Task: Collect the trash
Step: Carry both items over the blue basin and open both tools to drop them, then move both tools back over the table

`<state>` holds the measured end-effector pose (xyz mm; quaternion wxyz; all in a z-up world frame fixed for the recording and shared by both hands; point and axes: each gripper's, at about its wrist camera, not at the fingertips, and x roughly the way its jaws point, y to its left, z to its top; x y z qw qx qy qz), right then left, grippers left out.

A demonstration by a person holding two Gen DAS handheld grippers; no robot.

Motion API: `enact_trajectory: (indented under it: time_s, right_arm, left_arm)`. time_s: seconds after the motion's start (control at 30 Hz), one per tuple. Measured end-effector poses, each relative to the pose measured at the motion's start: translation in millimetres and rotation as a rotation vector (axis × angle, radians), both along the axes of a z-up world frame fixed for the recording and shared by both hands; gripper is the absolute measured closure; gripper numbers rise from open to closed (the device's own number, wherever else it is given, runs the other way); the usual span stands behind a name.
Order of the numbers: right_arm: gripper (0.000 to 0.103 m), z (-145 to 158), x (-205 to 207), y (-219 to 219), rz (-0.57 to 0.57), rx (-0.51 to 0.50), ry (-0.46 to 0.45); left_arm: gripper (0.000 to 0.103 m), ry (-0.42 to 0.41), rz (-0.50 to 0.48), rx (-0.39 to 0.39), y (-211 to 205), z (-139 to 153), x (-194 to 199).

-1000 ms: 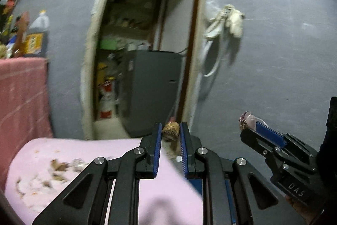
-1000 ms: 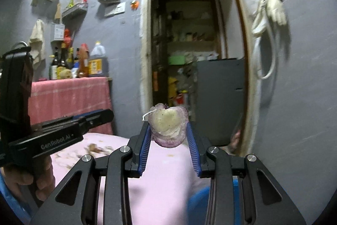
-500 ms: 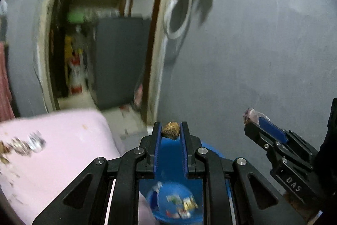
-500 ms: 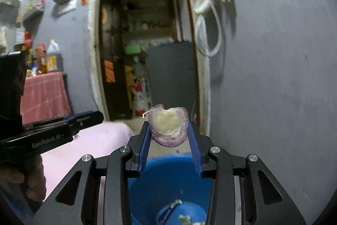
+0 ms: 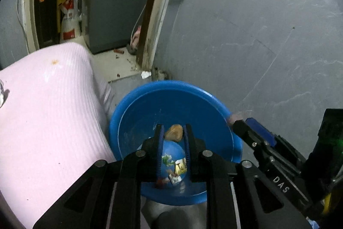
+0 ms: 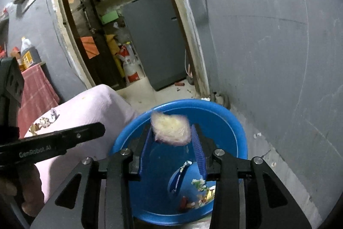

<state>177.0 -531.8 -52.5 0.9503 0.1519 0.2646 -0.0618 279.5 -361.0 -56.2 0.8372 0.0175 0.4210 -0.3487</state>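
My left gripper (image 5: 173,132) is closed narrow on a small brown scrap (image 5: 174,132), held at the fingertips low in the centre of the left view, right over the blue bin (image 5: 128,121). My right gripper (image 6: 171,132) stands wider apart, and the onion piece (image 6: 170,130) sits blurred between its blue pads (image 6: 197,143); it touches the left pad, but I cannot tell whether the right pad touches it. It hangs over the same bin (image 6: 231,121), centre of the right view. Down in the bin's bottom, at the lower centre of both frames, lie wrappers (image 5: 175,169) and bits of mixed litter (image 6: 201,190), some white, green and yellow, one reddish. The bin stands on the floor just beside the pink cloth (image 5: 42,111), which fills the left of the frame and carries scraps (image 6: 44,121) near its far edge.
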Motion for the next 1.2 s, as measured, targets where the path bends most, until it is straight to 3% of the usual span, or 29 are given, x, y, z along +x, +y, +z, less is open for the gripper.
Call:
enact_trajectory:
  time_s: [0.03,0.23,0.3,0.37,0.47,0.7,0.77,0.9,1.2]
  right_arm:
    - [0.06,1.2,2.2,-0.8,-0.002,0.003,0.002]
    - [0.052,13.2,5.0,3.2,-0.004,-0.002,-0.019]
    - [0.05,21.5,3.6,7.7,-0.002,-0.015,-0.036]
    - [0.048,30.6,3.0,12.1,0.002,-0.029,-0.051]
    - [0.029,49.5,-2.0,23.0,0.007,-0.055,-0.098]
    - [0.019,102.2,-15.5,58.1,0.044,-0.1,-0.239]
    - [0.016,114.3,-17.2,69.0,0.057,-0.105,-0.273]
    - [0.0,131.5,-21.7,90.7,0.08,-0.099,-0.342]
    - [0.0,147.8,-14.9,147.4,0.153,-0.111,-0.416]
  left_arm:
    - [0.072,0.006,0.001,0.002,0.6,-1.8,1.0]
    - [0.068,0.02,0.028,-0.035,20.5,5.2,0.2]
    - [0.06,0.005,0.046,-0.057,31.4,13.2,-2.5]
    - [0.049,-0.024,0.076,-0.087,46.1,25.7,-5.3]
    - [0.04,-0.078,0.114,-0.126,66.3,44.0,-10.7]
    - [0.009,-0.254,0.236,-0.171,127.2,95.1,-29.6]
    - [0.007,-0.301,0.269,-0.182,144.0,108.9,-36.1]
    - [0.002,-0.389,0.343,-0.178,175.8,132.3,-48.2]
    - [0.002,-0.534,0.474,-0.15,238.4,152.5,-66.4]
